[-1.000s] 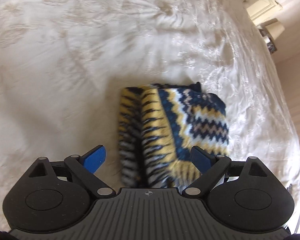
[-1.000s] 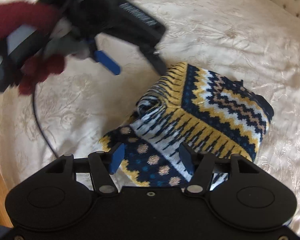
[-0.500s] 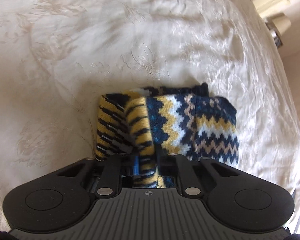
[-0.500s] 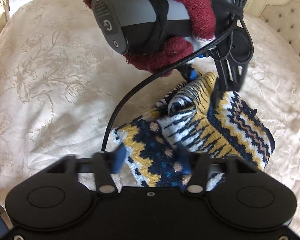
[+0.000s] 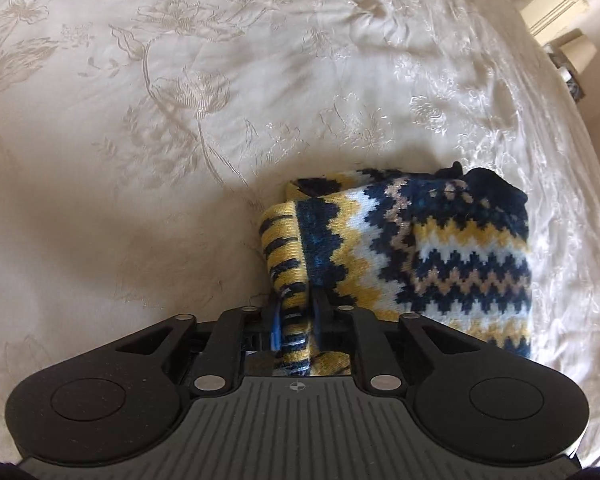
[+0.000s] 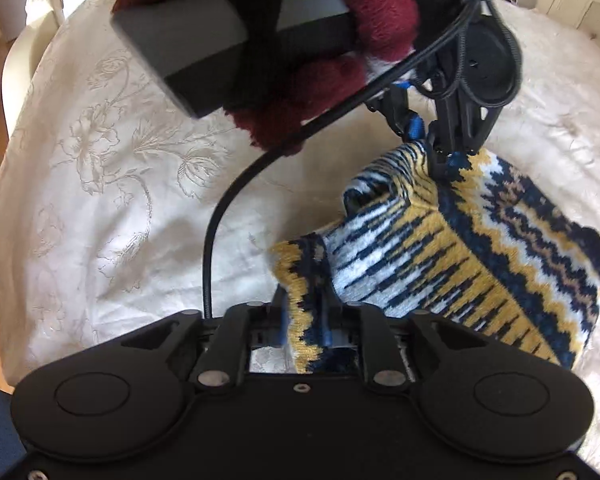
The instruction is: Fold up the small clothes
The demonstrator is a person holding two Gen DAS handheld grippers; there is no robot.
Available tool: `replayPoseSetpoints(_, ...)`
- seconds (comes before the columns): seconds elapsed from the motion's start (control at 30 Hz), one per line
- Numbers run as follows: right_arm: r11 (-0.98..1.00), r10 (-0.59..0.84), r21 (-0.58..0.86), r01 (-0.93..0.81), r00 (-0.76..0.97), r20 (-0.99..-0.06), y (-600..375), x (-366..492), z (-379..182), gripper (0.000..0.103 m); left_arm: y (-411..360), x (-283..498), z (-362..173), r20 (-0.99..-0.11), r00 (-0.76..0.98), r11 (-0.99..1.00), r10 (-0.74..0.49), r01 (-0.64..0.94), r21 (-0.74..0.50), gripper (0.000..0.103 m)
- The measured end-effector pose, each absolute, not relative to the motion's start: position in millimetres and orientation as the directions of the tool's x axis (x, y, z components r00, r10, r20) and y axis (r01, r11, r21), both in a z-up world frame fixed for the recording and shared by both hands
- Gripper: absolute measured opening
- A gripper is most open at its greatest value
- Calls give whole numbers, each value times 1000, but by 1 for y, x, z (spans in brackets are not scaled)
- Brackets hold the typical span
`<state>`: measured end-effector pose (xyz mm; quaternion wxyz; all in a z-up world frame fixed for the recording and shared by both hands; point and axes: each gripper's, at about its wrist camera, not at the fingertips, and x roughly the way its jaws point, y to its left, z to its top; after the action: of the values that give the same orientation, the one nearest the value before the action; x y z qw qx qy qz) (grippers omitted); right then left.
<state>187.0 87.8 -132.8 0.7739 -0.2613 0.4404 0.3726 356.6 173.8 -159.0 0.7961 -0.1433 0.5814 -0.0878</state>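
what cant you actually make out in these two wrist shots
- Right wrist view: the gloved hand is cut off by the top edge.
- Left wrist view: the knitted garment's near hem is hidden behind the left gripper.
- Both views: what kind of garment it is; folded layers hide its shape.

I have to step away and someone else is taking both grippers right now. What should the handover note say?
Left gripper: jaws opening, knit edge between the pads, still pinched.
Right gripper: jaws opening, a corner of the same knit between the pads.
Patterned knit garment: partly folded bundle on the cream bedspread; the left hand wears a dark red glove.
Done: some folds are in.
Left: probably finish the fold and flatten it.
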Motion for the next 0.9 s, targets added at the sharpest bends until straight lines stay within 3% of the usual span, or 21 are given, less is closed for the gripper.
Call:
replayPoseSetpoints(0.07, 617, 383, -31, -786, 334, -861, 76, 190, -123, 62, 176, 357, -155, -896, 316, 943, -312, -13, -333, 28)
replayPoseSetpoints(0.17, 688, 455, 93, -720, 328, -828, 43, 202, -107, 70, 187, 350, -145, -872, 341, 925, -351, -17, -379, 39)
replayPoseSetpoints(0.23, 748, 479, 168, -642, 347, -806, 17, 211, -100, 81, 194, 343, -137, -854, 370, 916, -366, -17, -400, 46)
replayPoseSetpoints(0.37, 855, 496, 343, -388, 422, -759, -45, 236, -97, 84, 205, 322, -128, -826, 381, 892, -415, -7, -451, 64)
replayPoseSetpoints(0.6, 824, 490, 566, 8, 491, -720, -131, 288, -132, 87, 192, 276, -151, -842, 273, 870, -465, -32, -491, 64)
replayPoseSetpoints(0.8, 739, 570, 668, 84, 450, -687, -147, 314, -165, 87, 177, 257, -176, -841, 210, 854, -499, -46, -518, 65)
replayPoseSetpoints(0.9, 708, 619, 702, 81, 407, -671, -142, 321, -181, 87, 168, 262, -184, -825, 204, 841, -526, -18, -541, 73)
